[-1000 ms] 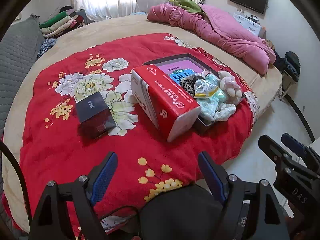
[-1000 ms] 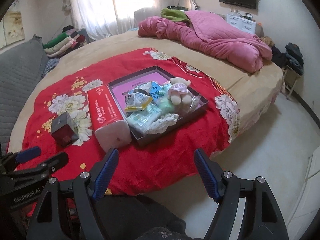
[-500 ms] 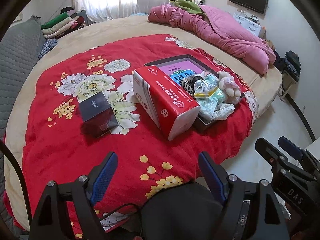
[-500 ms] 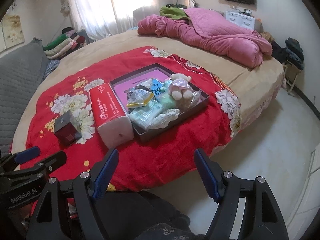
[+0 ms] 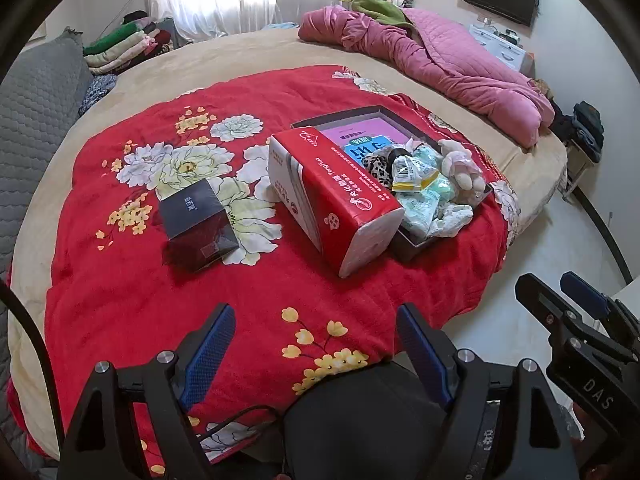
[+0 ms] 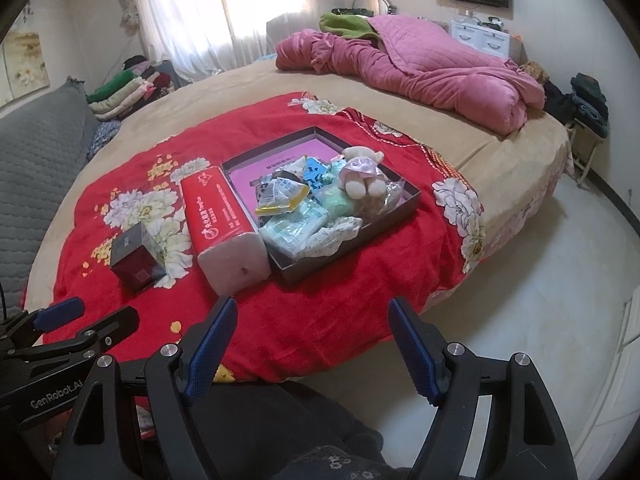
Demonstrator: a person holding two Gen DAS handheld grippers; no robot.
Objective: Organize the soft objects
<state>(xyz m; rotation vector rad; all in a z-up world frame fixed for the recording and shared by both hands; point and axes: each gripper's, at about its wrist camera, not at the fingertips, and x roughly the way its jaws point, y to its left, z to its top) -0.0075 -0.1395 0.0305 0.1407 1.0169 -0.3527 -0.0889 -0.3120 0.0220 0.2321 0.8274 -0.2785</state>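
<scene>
A dark shallow box (image 6: 408, 197) (image 5: 412, 246) lies on the red floral blanket (image 5: 120, 280) (image 6: 340, 300), holding a small plush toy (image 6: 360, 172) (image 5: 460, 164), wrapped tissue packs (image 6: 294, 228) (image 5: 420, 204), a yellow-edged packet (image 6: 280, 196) and a leopard-print item (image 5: 376, 166). A red tissue pack (image 5: 332, 188) (image 6: 220, 216) lies against the box's left side. A small dark red box (image 5: 196, 220) (image 6: 136, 258) sits further left. My left gripper (image 5: 316, 344) and right gripper (image 6: 312, 340) hang open and empty over the blanket's near edge, well short of everything.
A pink quilt (image 6: 420, 76) is heaped at the far side of the round bed. Folded clothes (image 6: 128, 88) are stacked at the back left beside a grey quilted headboard (image 5: 36, 92). Pale floor (image 6: 540, 280) lies to the right.
Both views have shifted only slightly; the objects lie as before and both grippers stay open and empty.
</scene>
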